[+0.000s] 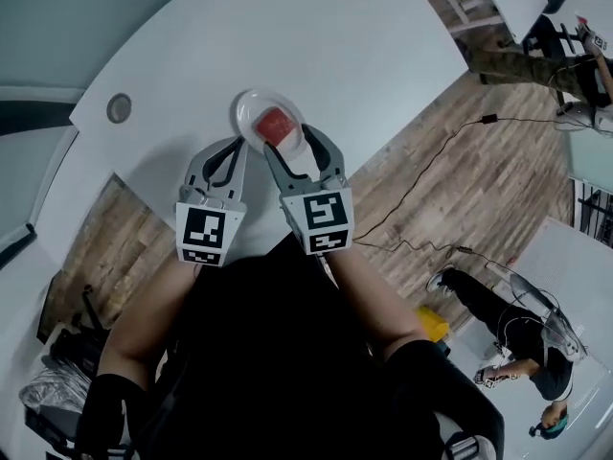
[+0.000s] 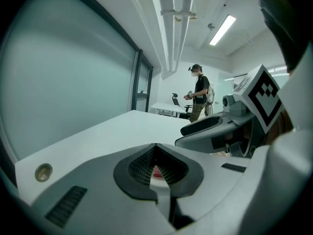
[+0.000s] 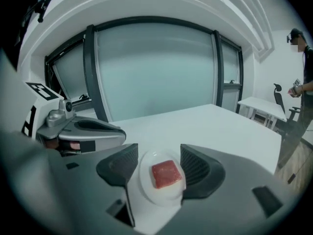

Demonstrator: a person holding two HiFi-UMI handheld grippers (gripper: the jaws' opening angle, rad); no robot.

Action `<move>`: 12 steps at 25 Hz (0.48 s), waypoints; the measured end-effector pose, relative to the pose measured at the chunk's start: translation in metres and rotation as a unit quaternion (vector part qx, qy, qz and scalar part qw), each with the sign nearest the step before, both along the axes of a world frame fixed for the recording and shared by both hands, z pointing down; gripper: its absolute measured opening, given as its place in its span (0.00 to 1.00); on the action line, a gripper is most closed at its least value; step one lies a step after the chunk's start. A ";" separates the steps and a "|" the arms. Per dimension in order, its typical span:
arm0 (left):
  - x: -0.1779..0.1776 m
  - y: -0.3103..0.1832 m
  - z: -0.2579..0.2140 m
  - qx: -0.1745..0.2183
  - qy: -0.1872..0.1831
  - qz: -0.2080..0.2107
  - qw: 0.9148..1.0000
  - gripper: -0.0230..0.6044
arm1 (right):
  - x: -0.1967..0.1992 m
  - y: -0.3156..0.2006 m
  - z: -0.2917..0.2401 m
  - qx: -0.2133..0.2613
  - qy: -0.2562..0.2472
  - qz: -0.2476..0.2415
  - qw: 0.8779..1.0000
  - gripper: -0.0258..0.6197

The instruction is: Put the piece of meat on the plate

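Head view is showing a large white table (image 1: 383,56) with a curved edge, standing over a wood-plank floor (image 1: 479,171). A thin dark cable (image 1: 421,175) is lying across the planks. The person is holding both grippers over the near part of the table, side by side and close together.

The right gripper (image 1: 290,140) is reaching furthest forward. Its jaws are standing wide apart, released and gripping nothing (the right gripper view is showing this directly). The near rim of the plate (image 1: 251,106) is lying in the gap between them. Whether either jaw is touching the rim cannot be told.

The left gripper (image 1: 237,147) is sitting just left of the right one, with its tips near the plate's left side. In the left gripper view its jaws are clenched together tip to tip, with nothing between them. The small opening behind the tips is letting a sliver of white and red show through.

The plate is small, round and white, and is resting flat on the table. The piece of meat (image 1: 273,123), a red, roughly square block, is lying at the middle of the plate, clear of both grippers.

A small round metal fitting (image 1: 119,108) is sitting in the table top, well to the left of the plate.
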State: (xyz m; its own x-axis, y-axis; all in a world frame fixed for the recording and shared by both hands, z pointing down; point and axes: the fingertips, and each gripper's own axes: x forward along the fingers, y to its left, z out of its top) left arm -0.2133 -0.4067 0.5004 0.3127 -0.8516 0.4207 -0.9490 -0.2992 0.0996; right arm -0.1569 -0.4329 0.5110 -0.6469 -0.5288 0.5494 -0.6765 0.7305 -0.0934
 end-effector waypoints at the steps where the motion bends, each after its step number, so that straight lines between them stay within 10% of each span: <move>1: 0.001 0.004 -0.010 0.012 0.002 0.002 1.000 0.02 | 0.001 0.005 -0.012 0.009 -0.011 0.003 1.000 0.47; 12: 0.031 0.044 -0.103 0.124 0.012 0.013 0.992 0.02 | 0.031 0.059 -0.102 0.108 -0.072 0.017 0.991 0.28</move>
